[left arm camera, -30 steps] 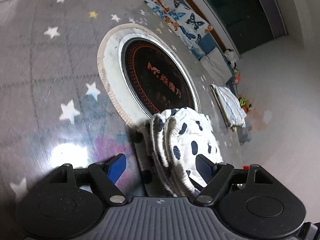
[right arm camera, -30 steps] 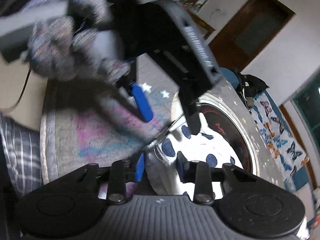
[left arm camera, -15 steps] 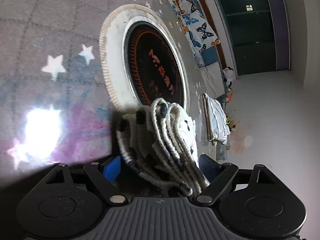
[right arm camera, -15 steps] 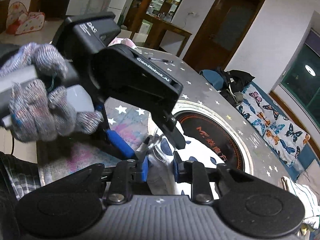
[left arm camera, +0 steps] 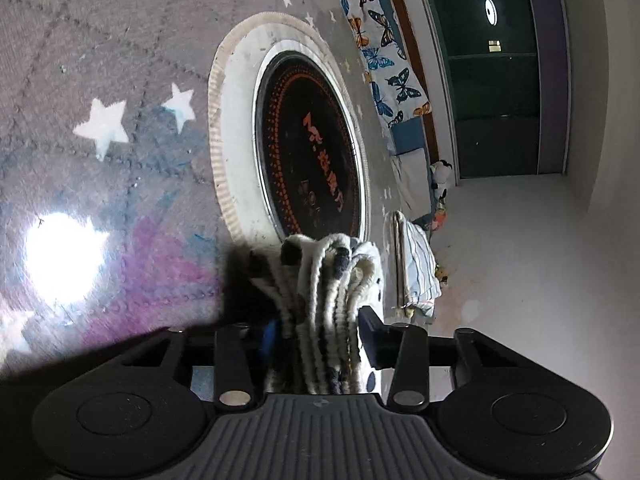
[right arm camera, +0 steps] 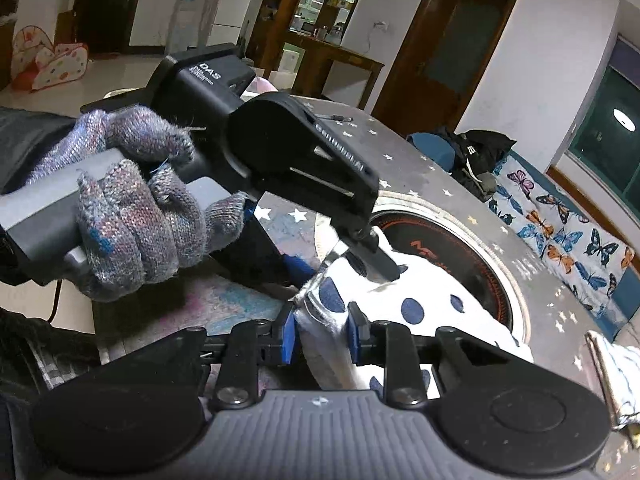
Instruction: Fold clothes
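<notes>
Grippers first: the left gripper [left arm camera: 320, 332] has its jaws drawn in on a thick bunch of layered edges of the white garment with navy spots [right arm camera: 420, 300], and the right gripper [right arm camera: 322, 334] is pinched tight on a corner of the same cloth just beside it. From both sets of jaws the garment runs forward and away, its long axis heading toward the round black hotplate [left arm camera: 312, 148] sunk in the table, and its far part lies draped over the hotplate's near rim. Both grippers sit at the end nearest the person, close together, the gloved hand [right arm camera: 132, 216] steering the left one in over the cloth. A striped folded piece [left arm camera: 416, 264] rests beyond the hotplate, at the table's edge. Whichever fold comes next, I'd judge it turns on carrying this held end toward the hotplate.
</notes>
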The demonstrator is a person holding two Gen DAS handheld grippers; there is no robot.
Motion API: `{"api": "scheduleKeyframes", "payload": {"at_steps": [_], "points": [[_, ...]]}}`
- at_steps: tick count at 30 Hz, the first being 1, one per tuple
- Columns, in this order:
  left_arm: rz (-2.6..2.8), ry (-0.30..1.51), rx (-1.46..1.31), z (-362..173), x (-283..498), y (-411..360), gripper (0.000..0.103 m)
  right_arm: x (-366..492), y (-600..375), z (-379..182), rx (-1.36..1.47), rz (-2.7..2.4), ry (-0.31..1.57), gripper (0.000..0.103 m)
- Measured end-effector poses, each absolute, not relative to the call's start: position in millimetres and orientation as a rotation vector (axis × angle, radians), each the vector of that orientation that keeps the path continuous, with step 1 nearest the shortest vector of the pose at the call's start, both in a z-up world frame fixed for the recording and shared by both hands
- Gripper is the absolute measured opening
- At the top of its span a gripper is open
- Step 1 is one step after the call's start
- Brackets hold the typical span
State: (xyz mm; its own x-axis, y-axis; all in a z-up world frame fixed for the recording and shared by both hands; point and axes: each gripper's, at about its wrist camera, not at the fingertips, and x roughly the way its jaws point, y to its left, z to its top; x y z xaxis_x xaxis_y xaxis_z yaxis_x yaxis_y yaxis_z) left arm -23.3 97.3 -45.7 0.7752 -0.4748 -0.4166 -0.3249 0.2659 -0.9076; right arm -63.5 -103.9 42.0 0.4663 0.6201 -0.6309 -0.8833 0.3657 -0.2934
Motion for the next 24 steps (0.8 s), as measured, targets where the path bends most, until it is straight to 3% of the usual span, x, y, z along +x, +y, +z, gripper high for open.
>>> {"api": "scheduleKeyframes", "payload": {"at_steps": [5,14,24], "points": [[-0.111,0.728,-1.322,-49,-21,101,0.033,-63,-114,46,-0.594,1.029,0.479,0.033],[-0.088,0.715,-1.269,-48,-14,100,0.031,-22,-166,58,-0.345,0.883,0.557,0.037],[-0.057,0.733,-1.190,-42,-11,108,0.031,51,-196,34,-0.217,0.686,0.634,0.036]]}}
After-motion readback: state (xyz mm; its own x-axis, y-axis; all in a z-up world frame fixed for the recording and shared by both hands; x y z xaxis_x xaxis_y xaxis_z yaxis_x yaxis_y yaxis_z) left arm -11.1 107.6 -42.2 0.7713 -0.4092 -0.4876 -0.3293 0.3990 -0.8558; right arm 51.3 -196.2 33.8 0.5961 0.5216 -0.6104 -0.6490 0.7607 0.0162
